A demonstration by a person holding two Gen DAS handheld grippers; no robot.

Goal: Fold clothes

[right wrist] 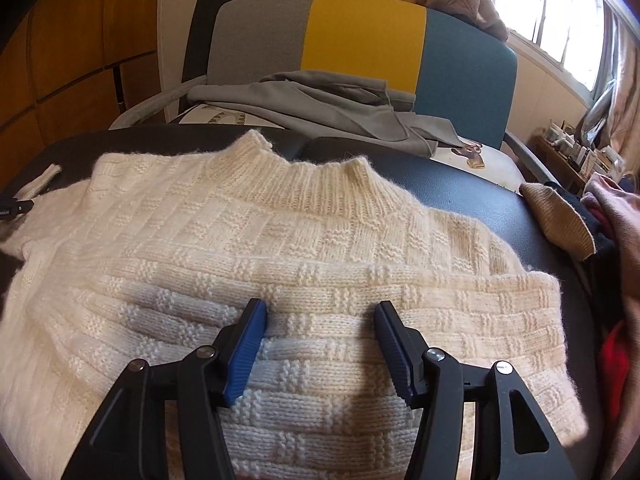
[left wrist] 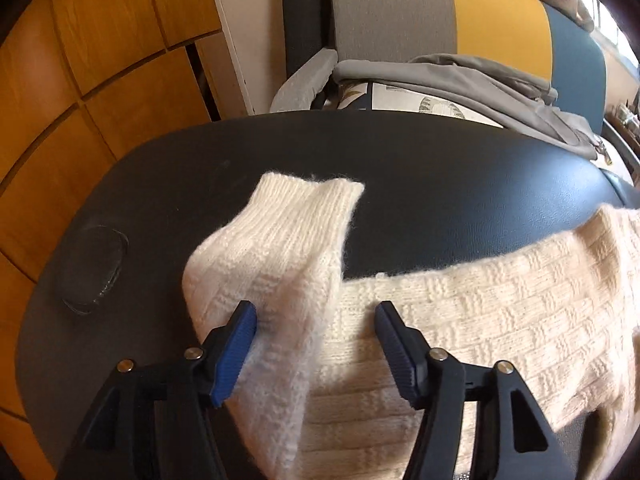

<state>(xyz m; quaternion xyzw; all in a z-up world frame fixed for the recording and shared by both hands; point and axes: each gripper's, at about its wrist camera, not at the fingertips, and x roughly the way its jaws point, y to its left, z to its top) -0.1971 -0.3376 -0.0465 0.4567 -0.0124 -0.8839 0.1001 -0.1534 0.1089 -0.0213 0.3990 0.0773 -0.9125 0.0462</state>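
The cream knitted sweater (right wrist: pixel 280 248) lies spread on the black desk (left wrist: pixel 440 184), soft, thick and floppy, best pinched at the ribbed sleeve cuff (left wrist: pixel 304 204); both jaws stand wide, holding nothing.

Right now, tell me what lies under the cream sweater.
The cream sweater lies spread on a black padded table; its sleeve is folded over the body. The table shows only around its edges. Whatever is beneath the knit itself is covered.
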